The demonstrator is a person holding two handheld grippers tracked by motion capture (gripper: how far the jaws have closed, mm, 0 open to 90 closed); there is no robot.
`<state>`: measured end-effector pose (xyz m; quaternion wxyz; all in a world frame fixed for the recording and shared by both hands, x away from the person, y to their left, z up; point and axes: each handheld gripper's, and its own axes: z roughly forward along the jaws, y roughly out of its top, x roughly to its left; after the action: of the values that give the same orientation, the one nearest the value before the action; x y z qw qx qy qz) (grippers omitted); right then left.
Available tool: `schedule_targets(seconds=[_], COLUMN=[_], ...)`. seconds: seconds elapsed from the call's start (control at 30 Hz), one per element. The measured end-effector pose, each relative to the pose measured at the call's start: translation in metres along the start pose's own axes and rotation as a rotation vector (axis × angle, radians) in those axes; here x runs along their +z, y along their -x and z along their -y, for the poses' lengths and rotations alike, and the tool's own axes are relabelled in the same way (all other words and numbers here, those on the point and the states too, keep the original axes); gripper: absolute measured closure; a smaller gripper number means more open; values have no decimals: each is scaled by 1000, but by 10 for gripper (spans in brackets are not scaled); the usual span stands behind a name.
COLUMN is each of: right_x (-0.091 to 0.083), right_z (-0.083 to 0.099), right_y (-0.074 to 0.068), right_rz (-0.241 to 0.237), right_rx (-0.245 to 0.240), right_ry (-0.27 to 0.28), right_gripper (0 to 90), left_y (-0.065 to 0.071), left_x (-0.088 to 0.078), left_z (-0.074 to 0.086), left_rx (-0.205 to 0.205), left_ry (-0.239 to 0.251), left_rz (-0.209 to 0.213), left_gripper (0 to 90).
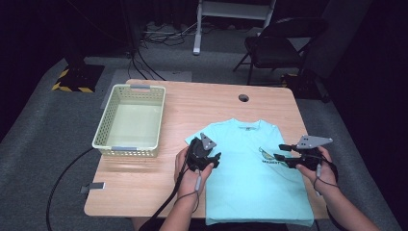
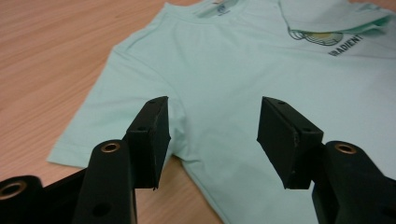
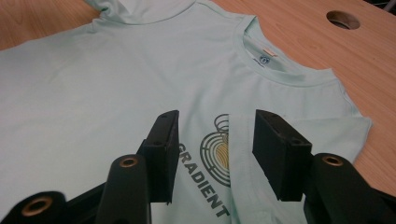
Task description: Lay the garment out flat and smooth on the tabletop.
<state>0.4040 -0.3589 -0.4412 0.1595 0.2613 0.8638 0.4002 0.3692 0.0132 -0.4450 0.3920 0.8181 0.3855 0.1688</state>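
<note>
A light teal T-shirt lies front up on the wooden table, collar toward the far edge. Its chest carries a round logo above the word GRADIENT. One sleeve is folded in over the chest at the shirt's right side, partly covering the logo. My left gripper hovers open by the shirt's left side, and its own view looks over the spread left sleeve with nothing between the jaws. My right gripper stands open just above the folded sleeve and the logo, with its pads off the cloth.
A pale yellow plastic basket with nothing in it stands at the table's left. A round cable hole sits near the far edge. Beyond the table stand a black chair and loose cables on the floor. Bare wood lies in front of the basket.
</note>
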Motion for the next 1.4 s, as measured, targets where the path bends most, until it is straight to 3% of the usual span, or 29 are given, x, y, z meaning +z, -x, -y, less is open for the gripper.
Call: schedule_targets(seconds=[0.27, 0.43, 0.77, 0.93, 1.0, 1.1, 1.2, 1.4], right_x=[19, 29, 52, 63, 66, 68, 66, 60], right_z=[-6, -4, 3, 4, 6, 10, 9, 6], right_y=[10, 14, 21, 24, 26, 29, 32, 36], right_rz=[-11, -14, -24, -14, -13, -21, -15, -13], right_rx=[-9, -4, 18, 24, 30, 53, 41, 51], right_ry=[-36, -54, -98, -124, -138, -147, -166, -143], right_gripper=[539, 548, 558, 551, 586, 702, 834, 867], left_y=[17, 23, 34, 36, 36, 38, 39, 42], left_x=[10, 16, 26, 27, 27, 27, 27, 27], left_z=[20, 31, 48, 51, 54, 55, 55, 55], left_rx=[37, 32, 54, 62, 69, 77, 93, 114], left_ry=[-34, -44, -92, -74, -59, -57, -60, -65], left_rz=[61, 111, 134, 136, 134, 130, 123, 107], left_gripper=[442, 442, 430, 406, 398, 387, 380, 375])
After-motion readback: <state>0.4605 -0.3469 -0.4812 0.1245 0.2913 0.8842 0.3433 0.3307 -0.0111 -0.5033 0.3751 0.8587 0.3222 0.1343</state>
